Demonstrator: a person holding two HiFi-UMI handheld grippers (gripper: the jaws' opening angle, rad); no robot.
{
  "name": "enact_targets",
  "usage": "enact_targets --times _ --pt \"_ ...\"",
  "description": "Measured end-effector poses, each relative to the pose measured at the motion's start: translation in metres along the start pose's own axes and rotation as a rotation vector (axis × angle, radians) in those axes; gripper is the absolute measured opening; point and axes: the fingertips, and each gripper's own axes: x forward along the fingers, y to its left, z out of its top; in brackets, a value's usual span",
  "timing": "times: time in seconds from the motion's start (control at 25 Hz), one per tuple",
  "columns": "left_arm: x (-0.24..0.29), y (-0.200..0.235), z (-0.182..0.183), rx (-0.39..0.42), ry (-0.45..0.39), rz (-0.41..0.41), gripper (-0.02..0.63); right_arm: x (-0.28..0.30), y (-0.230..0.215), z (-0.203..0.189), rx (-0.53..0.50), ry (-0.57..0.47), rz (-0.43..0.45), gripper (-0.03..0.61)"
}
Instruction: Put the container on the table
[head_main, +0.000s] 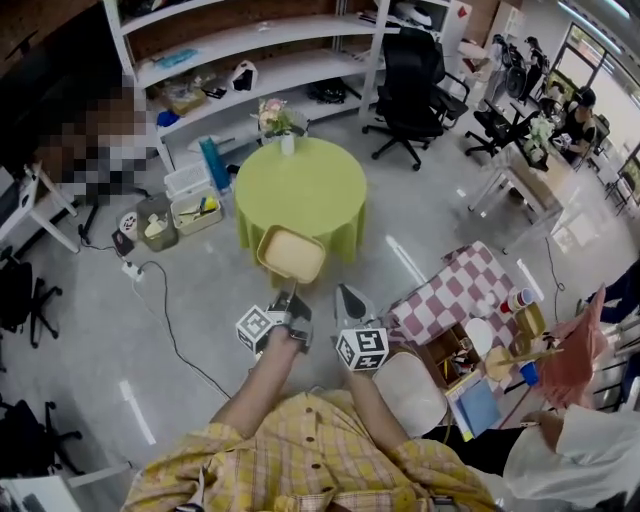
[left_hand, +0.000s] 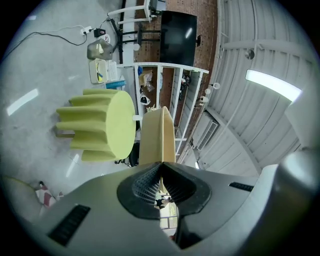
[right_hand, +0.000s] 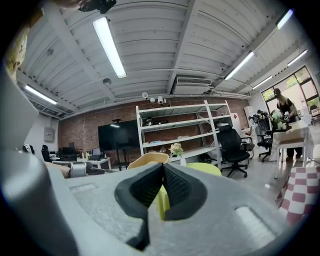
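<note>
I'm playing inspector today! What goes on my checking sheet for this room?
Surface: round green table, with only a flower vase near its far edge.
Job's things: tan container, held in the air in front of the table, not yet set down.
Clutter: plastic bins on the floor by the shelves.
Grippers: left gripper shut on the container's rim; right gripper shut, nothing between its jaws.
Cables: a black cable winds across the floor left of the table.
Surroundings: white shelves, black office chair, checkered cloth.
</note>
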Motion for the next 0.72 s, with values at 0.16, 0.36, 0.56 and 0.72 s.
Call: enact_targets --times 0.16,0.36,0.56,0.72 --pt "-0.001 0.004 -0.013 -0.007 -0.010 0.019 0.020 -0.003 0.001 -0.003 -0.044 0.009 0.012 -0.002" --pt "0.002 0.009 -0.018 -0.004 -0.017 0.028 0.020 0.000 -0.009 -0.009 -0.006 0.019 0.021 -0.002" --pt "0.016 0.018 -0.016 -0.009 -0.009 0.044 0.020 0.017 -0.019 -0.012 -0.005 0.032 0.032 -0.002" --pt "0.035 0.026 -0.007 -0.019 -0.010 0.049 0.020 0.037 -0.026 -0.015 -0.004 0.044 0.035 -0.002"
